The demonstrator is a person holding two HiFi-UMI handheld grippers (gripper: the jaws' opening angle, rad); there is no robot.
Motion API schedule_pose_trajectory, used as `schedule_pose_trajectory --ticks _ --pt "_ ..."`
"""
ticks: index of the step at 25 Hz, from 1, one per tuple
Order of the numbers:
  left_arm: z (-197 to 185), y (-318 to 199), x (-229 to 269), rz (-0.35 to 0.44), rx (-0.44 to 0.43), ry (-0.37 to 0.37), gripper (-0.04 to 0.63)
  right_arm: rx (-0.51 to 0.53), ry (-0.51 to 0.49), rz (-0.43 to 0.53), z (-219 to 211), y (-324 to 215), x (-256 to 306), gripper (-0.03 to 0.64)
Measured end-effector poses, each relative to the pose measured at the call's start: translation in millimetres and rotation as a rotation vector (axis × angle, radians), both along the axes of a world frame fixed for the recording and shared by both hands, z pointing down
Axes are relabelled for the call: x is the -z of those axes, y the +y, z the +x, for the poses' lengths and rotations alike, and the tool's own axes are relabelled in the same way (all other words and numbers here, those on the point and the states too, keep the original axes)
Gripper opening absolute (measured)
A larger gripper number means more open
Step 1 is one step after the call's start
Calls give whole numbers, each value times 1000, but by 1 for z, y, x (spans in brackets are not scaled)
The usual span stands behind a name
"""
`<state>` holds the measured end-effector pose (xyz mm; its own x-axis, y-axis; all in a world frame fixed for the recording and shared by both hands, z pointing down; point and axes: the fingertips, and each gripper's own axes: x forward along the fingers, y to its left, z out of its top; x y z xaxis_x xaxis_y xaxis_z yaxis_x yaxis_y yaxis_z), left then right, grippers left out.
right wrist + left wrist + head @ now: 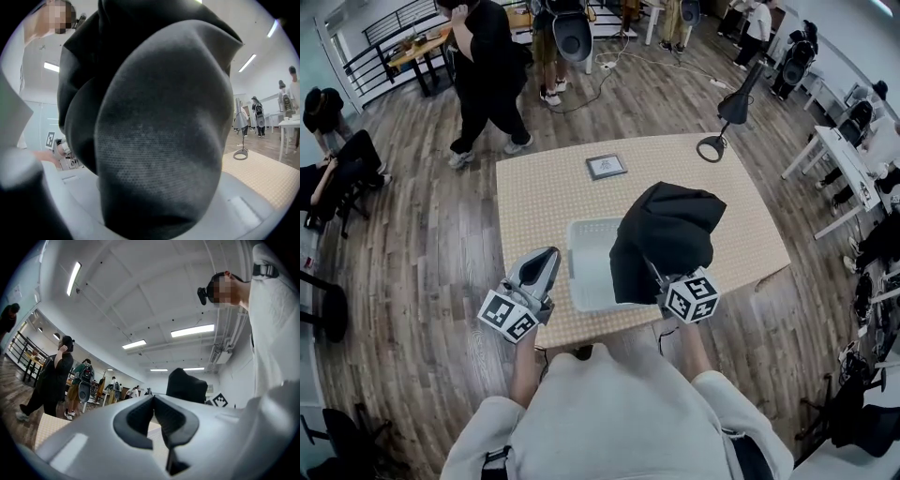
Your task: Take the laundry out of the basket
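A black garment (pixel 666 234) hangs bunched above the right side of the white basket (pixel 584 267) on the beige table (pixel 534 197). My right gripper (pixel 654 272) is shut on the garment's lower part, with its fingertips buried in the cloth. In the right gripper view the dark fabric (pixel 154 122) fills almost the whole picture and hides the jaws. My left gripper (pixel 549 258) hovers left of the basket, tilted upward, shut with nothing between its pads (pixel 161 416). The garment (pixel 186 385) shows beyond it in the left gripper view.
A small framed tablet (pixel 607 166) lies on the far half of the table. A black desk lamp (pixel 727 117) stands at the far right corner. A person in black (pixel 487 75) stands beyond the far left corner. Other people, desks and chairs ring the room.
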<state>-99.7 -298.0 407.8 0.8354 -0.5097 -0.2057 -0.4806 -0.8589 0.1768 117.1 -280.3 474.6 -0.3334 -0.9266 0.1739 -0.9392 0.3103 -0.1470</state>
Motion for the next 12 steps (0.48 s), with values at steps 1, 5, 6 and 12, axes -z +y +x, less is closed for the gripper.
schedule_pose_trajectory --ticks 1,5,6,12 --pt "3 10 2 6 1 -3 11 -1 -12 16 2 9 4 149" --pt "21 58 2 13 10 -15 11 5 -46 81 16 60 26 149" --pt "26 72 2 13 11 -19 11 10 -48 95 21 75 33 149" --pt "36 156 2 26 36 -49 9 35 -41 156 39 163 53 149"
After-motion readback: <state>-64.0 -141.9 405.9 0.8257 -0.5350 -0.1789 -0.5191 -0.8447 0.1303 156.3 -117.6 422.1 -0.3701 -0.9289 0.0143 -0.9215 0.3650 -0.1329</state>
